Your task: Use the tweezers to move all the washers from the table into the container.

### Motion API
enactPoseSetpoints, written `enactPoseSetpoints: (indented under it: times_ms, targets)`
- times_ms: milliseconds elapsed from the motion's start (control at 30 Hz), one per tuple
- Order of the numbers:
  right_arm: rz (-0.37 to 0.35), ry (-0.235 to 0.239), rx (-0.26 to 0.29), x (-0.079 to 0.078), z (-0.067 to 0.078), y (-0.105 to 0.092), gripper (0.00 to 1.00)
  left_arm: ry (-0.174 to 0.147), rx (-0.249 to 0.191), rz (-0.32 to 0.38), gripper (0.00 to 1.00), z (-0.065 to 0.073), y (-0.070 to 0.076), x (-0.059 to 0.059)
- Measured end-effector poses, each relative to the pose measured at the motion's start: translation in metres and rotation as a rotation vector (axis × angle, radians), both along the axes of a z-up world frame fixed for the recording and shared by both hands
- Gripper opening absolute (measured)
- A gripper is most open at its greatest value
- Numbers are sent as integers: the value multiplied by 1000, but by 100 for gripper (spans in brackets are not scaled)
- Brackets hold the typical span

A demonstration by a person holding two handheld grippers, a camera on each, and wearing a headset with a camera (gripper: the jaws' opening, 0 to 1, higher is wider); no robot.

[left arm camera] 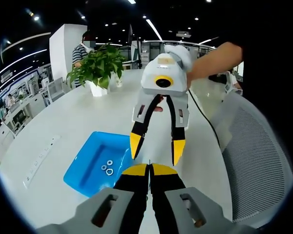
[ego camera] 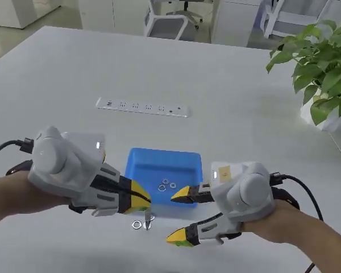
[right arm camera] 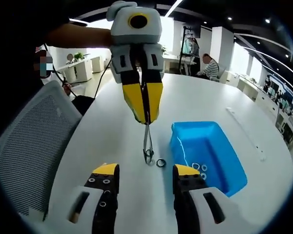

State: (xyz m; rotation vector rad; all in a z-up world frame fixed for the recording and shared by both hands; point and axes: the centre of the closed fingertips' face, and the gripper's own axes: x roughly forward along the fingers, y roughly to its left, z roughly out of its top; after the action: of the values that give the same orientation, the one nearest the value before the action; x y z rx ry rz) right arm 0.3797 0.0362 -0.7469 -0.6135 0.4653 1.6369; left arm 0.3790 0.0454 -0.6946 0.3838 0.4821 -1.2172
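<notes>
Looking down, the head view shows a washer (ego camera: 137, 224) on the surface (ego camera: 216, 85) beside the blue container (ego camera: 141, 166). Left gripper view: your right tool (left arm camera: 156, 146), jaws apart. Right gripper view: your left tool (right arm camera: 146, 109) clamped on tweezers (right arm camera: 147, 139), tips by that washer.

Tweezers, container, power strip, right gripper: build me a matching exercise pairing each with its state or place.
1 tweezers
2 container
3 power strip
4 right gripper

A open, holding nothing
B clamped in the shut left gripper
C lying on the table beyond the other three
D has washers inside

Pairs: 1-B, 2-D, 3-C, 4-A
</notes>
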Motion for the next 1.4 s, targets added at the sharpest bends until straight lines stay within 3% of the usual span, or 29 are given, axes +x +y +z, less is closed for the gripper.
enactPoseSetpoints:
  times_ms: [633, 1000, 1400]
  targets:
    - [153, -56, -54, -3, -21, 33, 22, 18, -7, -18, 4, 1, -1, 0]
    - [188, -80, -86, -3, -30, 34, 12, 25, -11, -22, 4, 1, -1, -1]
    - [206, -93, -102, -5, -33, 34, 9, 28, -11, -28, 4, 0, -3, -3]
